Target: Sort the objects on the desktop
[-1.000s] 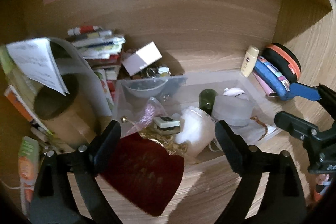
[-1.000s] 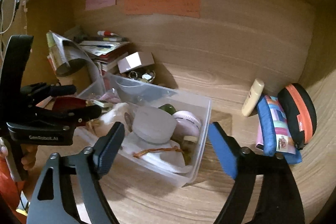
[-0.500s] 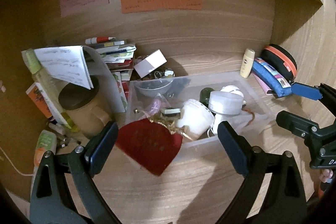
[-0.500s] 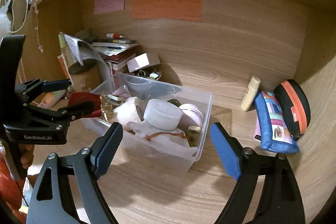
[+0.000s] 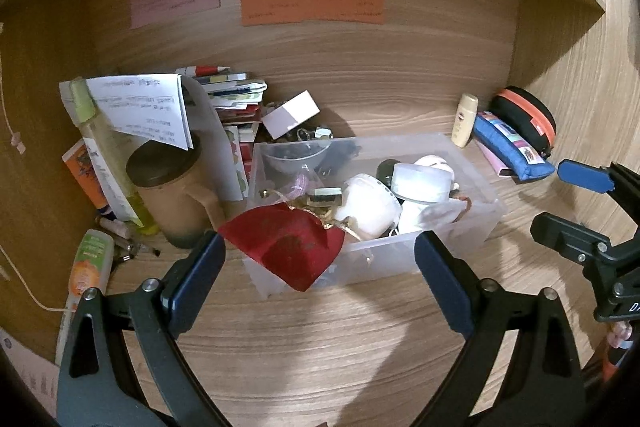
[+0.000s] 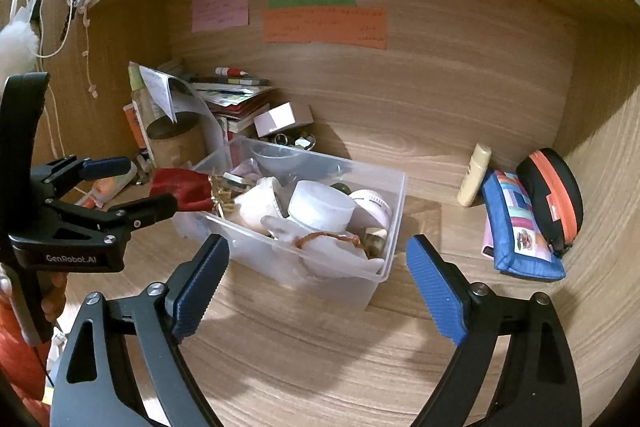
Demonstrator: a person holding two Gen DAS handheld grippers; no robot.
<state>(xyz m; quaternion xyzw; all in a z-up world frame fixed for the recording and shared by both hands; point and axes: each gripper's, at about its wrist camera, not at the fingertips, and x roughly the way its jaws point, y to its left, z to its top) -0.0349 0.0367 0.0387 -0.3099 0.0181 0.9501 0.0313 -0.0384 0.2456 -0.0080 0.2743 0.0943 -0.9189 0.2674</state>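
Both claws spread wide, clamped on nothing: left gripper [image 5: 318,267] hovering over the desk [image 5: 340,355] near its front edge, jaws well apart and pointed at the clear plastic bin [image 5: 472,227]; right gripper [image 6: 318,275] likewise apart, aimed at the bin's near right corner, blue pads bare.

Sitting mid-desk, bin crowded to the rim. Draped over its front left corner, half in and half out: red pouch [image 5: 288,247], with gold trinkets just behind it. Beside those, inside: white round container [image 5: 370,205], frosted lidded jar [image 5: 420,181], clear bowl [image 5: 296,157] at the back left, thin brown cord [image 6: 328,239] lying across crumpled plastic at the right end.

Along the desk's left edge: brown mug [image 5: 176,195] with a dark lid, tall yellow-green bottle [image 5: 108,163] leaning against it, folded printed sheet [image 5: 140,107] hanging over both, orange-and-green tube [image 5: 88,267] lying flat nearer the front. Toward the back left corner: stack of books and papers [image 5: 236,95] topped with a red-and-white marker, small white box [image 5: 290,115] tilted against it.

At the back right corner: cream bottle [image 5: 464,121] upright, blue pencil case [image 5: 510,147] just beside it, black case with orange zipper [image 5: 528,115] touching that, against the side wall.

Stuck on the back wall: pink, green and orange notes [image 5: 312,3], writing too blurred to read.
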